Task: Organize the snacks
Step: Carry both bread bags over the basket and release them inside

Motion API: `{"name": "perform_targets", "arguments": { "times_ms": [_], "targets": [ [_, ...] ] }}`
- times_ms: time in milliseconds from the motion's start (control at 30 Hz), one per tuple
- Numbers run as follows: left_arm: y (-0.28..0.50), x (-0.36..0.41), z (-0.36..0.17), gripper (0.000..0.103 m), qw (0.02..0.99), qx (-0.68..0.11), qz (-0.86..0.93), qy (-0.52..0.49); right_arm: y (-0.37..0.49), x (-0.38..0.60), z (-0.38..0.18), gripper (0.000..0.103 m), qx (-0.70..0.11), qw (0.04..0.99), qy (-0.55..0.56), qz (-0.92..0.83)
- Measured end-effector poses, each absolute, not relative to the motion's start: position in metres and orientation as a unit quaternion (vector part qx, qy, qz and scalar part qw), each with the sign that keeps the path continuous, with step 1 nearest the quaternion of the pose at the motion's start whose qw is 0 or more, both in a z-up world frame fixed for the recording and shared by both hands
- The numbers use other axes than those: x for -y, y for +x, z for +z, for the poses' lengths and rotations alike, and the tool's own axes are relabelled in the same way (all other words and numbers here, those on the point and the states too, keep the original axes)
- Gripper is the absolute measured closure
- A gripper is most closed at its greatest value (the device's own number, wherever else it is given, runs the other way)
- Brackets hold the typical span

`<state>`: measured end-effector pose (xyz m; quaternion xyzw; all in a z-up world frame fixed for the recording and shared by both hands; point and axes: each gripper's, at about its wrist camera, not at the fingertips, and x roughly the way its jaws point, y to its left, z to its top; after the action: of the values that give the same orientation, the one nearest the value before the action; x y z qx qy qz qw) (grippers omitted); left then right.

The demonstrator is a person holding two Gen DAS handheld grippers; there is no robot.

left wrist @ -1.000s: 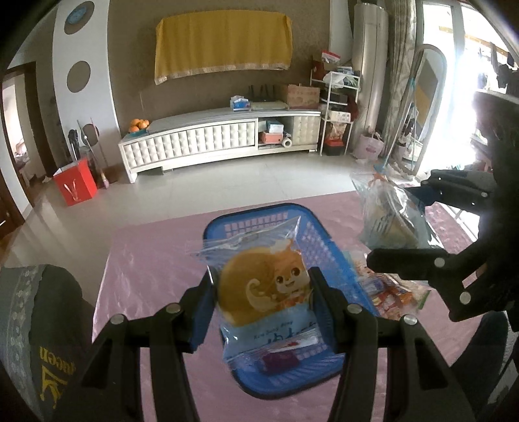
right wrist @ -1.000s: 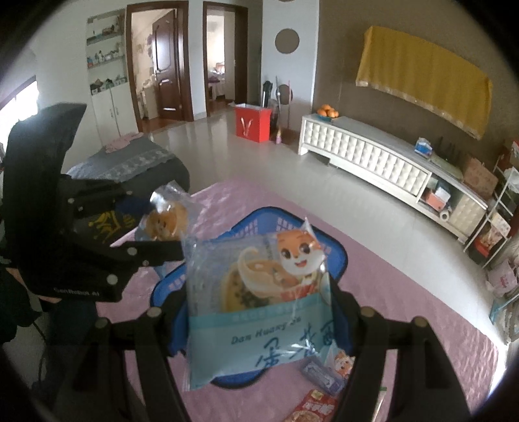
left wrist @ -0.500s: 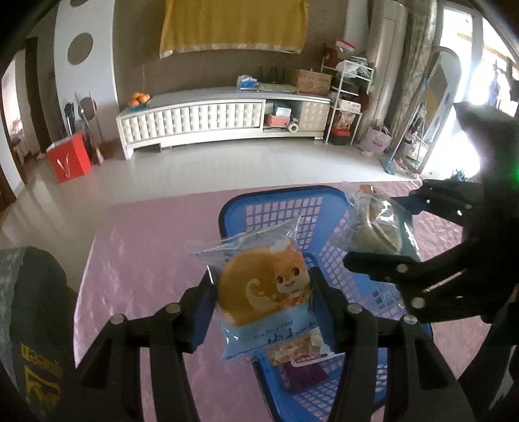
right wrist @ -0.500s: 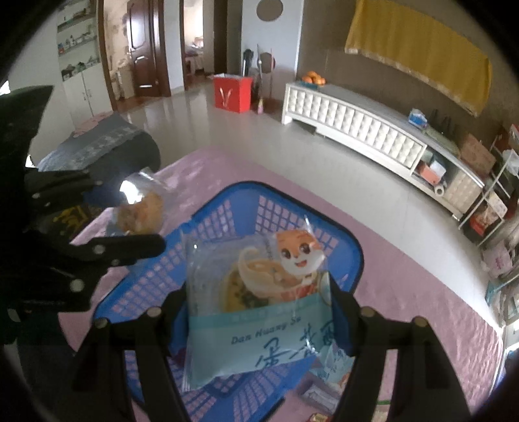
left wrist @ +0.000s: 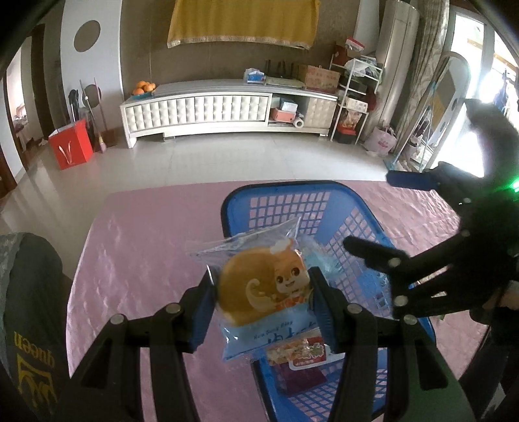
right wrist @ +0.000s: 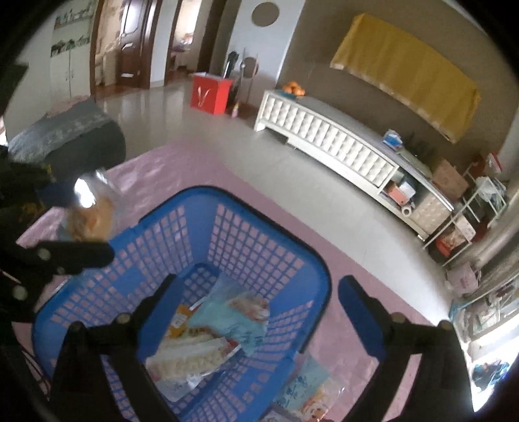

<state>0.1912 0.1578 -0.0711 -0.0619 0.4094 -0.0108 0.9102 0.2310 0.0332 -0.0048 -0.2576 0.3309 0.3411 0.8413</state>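
My left gripper (left wrist: 262, 303) is clamped on a clear-wrapped bun packet (left wrist: 259, 292) with a cartoon squirrel printed on it, both blue pads pressed into its sides. The packet hangs over the near left edge of the blue basket (left wrist: 311, 201), above the snacks lying inside. My right gripper (right wrist: 256, 298) has its fingers spread wide with nothing between them (one finger inside the basket's outline, the other out past the right rim). Directly under it, on the basket floor, lies a pale blue packet (right wrist: 233, 319) resting on top of a long cracker pack (right wrist: 191, 353) and other wrappers. Another packet (right wrist: 308, 394) with a cartoon face sits on the cloth just outside the basket's near right corner.

The basket stands on a pink tablecloth (left wrist: 142, 246) that covers the table. A dark chair back (left wrist: 29, 324) with yellow lettering rises at the table's left edge. Beyond the table is pale tiled floor, a red box (left wrist: 71, 147), then a long white tufted cabinet (left wrist: 201, 110) with oranges on it, and a yellow cloth (left wrist: 243, 22) hung on the brown wall.

From the right camera my left gripper shows blurred at the left edge, and the bun is only an orange smear. The wrappers deepest in the basket are too blurred to tell apart.
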Motion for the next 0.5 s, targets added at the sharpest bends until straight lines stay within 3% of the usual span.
{"name": "perform_targets", "arguments": {
  "times_ms": [500],
  "targets": [
    [0.192, -0.138, -0.060, 0.051, 0.909, -0.415, -0.027, -0.036, 0.218, 0.000, 0.015, 0.005, -0.350, 0.856, -0.204, 0.321]
  ]
}}
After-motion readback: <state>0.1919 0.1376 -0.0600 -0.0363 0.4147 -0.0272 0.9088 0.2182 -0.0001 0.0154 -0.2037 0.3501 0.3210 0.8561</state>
